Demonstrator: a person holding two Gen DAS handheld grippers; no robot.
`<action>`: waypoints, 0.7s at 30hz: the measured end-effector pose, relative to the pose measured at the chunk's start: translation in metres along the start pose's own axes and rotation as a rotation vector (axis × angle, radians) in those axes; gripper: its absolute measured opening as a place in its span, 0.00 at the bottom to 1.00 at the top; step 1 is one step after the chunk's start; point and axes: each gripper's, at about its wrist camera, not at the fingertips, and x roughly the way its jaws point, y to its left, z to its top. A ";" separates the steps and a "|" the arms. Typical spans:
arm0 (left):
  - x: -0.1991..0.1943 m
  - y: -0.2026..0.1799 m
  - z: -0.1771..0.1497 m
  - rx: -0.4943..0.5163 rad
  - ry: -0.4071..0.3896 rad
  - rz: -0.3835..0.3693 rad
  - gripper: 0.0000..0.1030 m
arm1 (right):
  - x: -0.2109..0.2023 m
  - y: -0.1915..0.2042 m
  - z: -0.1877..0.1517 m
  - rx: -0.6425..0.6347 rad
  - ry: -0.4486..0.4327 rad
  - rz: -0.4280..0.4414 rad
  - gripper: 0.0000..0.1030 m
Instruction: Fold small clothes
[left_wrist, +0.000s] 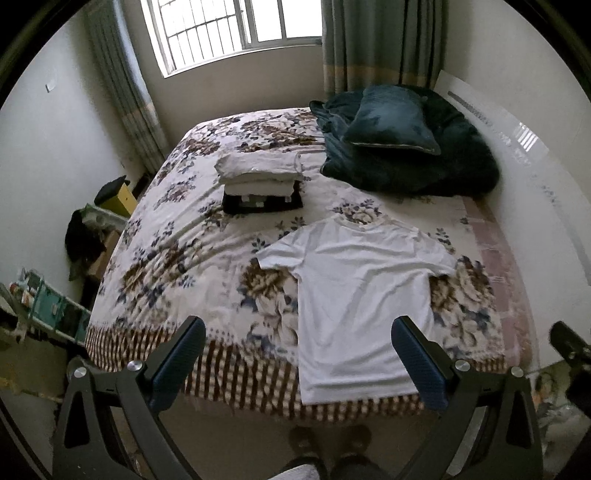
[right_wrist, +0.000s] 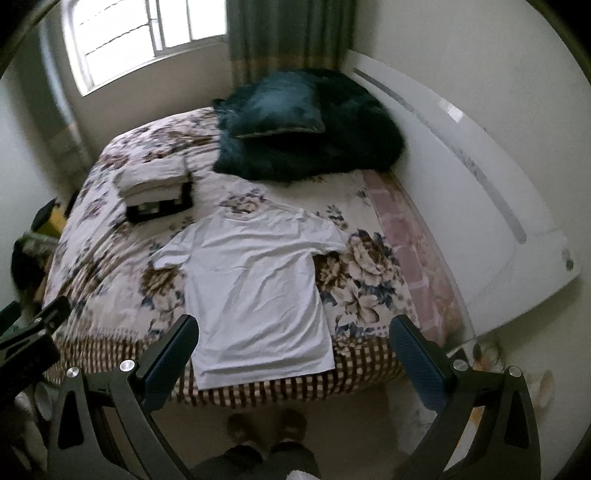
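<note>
A white T-shirt (left_wrist: 364, 291) lies flat and spread on the flowered bedspread (left_wrist: 177, 254), collar away from me, hem at the near bed edge. It also shows in the right wrist view (right_wrist: 255, 288). A stack of folded pale clothes (left_wrist: 260, 173) sits on a black tray farther back; it shows too in the right wrist view (right_wrist: 155, 184). My left gripper (left_wrist: 299, 332) is open and empty, held above the near bed edge over the shirt's hem. My right gripper (right_wrist: 293, 330) is open and empty, also above the hem.
A dark teal blanket and cushion (left_wrist: 402, 144) are piled at the back right. A white headboard (right_wrist: 480, 192) runs along the right side. Cluttered furniture (left_wrist: 92, 236) stands left of the bed. The person's feet (left_wrist: 328, 439) stand at the bed's foot.
</note>
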 end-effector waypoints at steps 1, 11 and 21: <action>0.014 -0.002 0.004 0.008 0.012 -0.001 1.00 | 0.016 0.000 0.004 0.013 0.005 -0.016 1.00; 0.179 -0.054 0.054 0.042 0.125 0.021 1.00 | 0.227 -0.031 0.058 0.154 0.122 -0.071 1.00; 0.381 -0.122 0.071 0.008 0.280 0.066 1.00 | 0.501 -0.107 0.090 0.407 0.291 -0.002 1.00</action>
